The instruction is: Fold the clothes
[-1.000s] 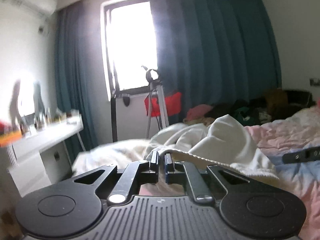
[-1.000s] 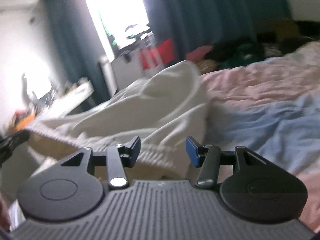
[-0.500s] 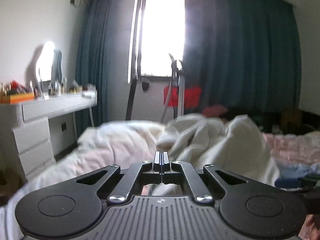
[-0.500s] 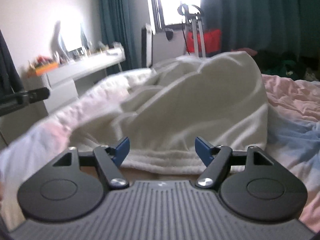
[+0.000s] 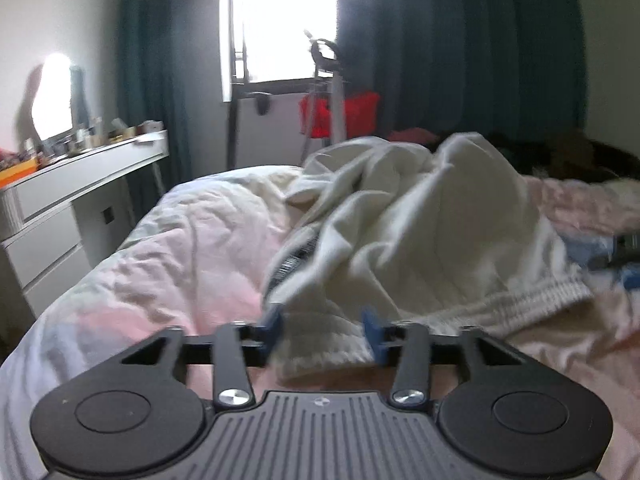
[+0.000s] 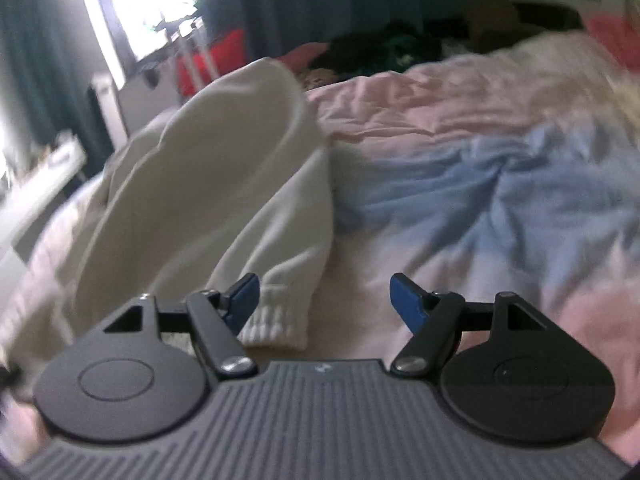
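Note:
A cream-white sweatshirt (image 5: 420,236) lies crumpled on the bed, its ribbed hem toward me. My left gripper (image 5: 322,330) is open, its blue pads (image 5: 272,326) on either side of the hem's edge, holding nothing. In the right wrist view the same sweatshirt (image 6: 208,200) lies at the left with a ribbed cuff (image 6: 280,320) by the left pad. My right gripper (image 6: 324,300) is wide open and empty over the bedding. Its tip shows at the right edge of the left wrist view (image 5: 626,252).
The bed has a rumpled pink and pale blue duvet (image 6: 500,200). A white dresser (image 5: 64,208) with clutter stands left of the bed. A bright window, dark teal curtains (image 5: 460,48), a stand with a red item (image 5: 340,114) and a dark clothes pile (image 6: 384,48) lie beyond.
My left gripper has opened and let the sweatshirt's hem drop onto the bed. My right gripper has opened wider and swung right, toward the sleeve cuff.

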